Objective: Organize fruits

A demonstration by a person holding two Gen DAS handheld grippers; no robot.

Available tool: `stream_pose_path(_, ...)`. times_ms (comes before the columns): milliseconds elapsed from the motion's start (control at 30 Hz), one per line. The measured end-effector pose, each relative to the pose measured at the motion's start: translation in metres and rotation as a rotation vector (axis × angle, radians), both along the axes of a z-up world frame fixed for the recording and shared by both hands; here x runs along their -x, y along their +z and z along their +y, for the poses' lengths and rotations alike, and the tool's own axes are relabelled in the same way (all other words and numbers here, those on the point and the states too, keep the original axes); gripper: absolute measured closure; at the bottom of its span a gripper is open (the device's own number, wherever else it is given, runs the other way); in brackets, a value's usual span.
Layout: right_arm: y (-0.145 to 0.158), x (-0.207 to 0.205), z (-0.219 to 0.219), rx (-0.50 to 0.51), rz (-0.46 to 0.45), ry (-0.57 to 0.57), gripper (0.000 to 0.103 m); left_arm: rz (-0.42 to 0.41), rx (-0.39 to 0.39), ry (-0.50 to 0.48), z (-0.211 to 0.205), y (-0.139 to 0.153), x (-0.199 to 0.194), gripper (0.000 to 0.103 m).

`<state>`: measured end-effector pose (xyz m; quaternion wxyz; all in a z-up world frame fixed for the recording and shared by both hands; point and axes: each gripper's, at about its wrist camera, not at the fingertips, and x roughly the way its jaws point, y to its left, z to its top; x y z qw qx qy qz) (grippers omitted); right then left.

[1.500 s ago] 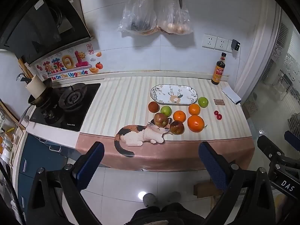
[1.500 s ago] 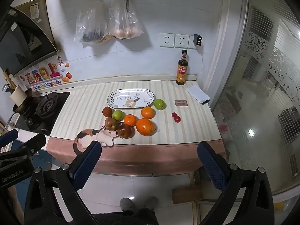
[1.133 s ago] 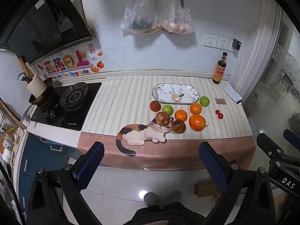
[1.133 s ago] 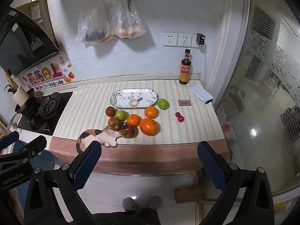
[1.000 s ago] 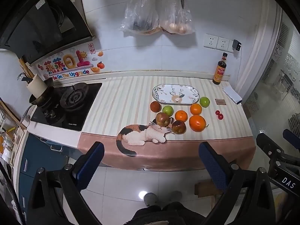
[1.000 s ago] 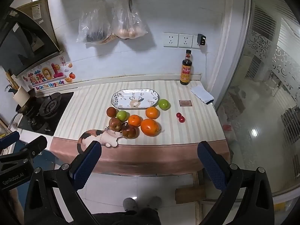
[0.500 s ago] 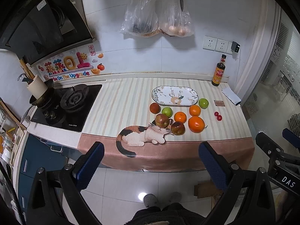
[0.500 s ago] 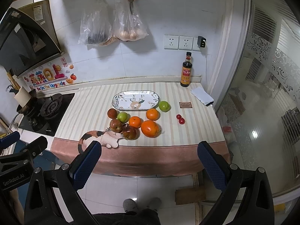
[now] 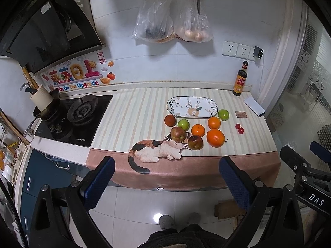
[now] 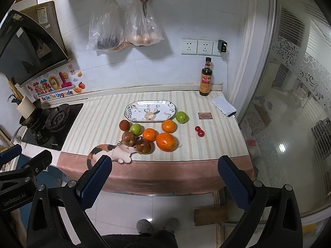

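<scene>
Far ahead of both wide-apart jaws, the round fruits [image 10: 166, 142] crowd the table [image 10: 217, 146] edge; a careless nudge could roll one off.

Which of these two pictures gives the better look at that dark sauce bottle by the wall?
The right wrist view: the sauce bottle stands larger there, its label facing the camera. In the left wrist view the bottle is smaller, near the right edge, its label harder to read.

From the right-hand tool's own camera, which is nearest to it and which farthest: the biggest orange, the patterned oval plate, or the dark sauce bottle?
1. Biggest orange: near the counter's front edge, closest to the right gripper.
2. Patterned oval plate: mid-counter, behind the fruit.
3. Dark sauce bottle: back right, against the wall.
</scene>
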<state>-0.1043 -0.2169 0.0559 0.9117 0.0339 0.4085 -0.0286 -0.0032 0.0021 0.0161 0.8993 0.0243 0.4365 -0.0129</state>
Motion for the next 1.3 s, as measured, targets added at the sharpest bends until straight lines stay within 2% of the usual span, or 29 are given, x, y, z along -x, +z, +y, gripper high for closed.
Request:
stream_pose_path(267,0.003,0.002,-0.002,-0.008,-0.009,-0.006,0.0,-0.009,-0.001,-0.002,-0.007,0.014,0.002,0.0)
stream_pose_path(1300,0.003,0.004,-0.006,-0.021,-0.02,-0.01,0.0,-0.021,0.0,-0.001,-0.011,0.008,0.003,0.0)
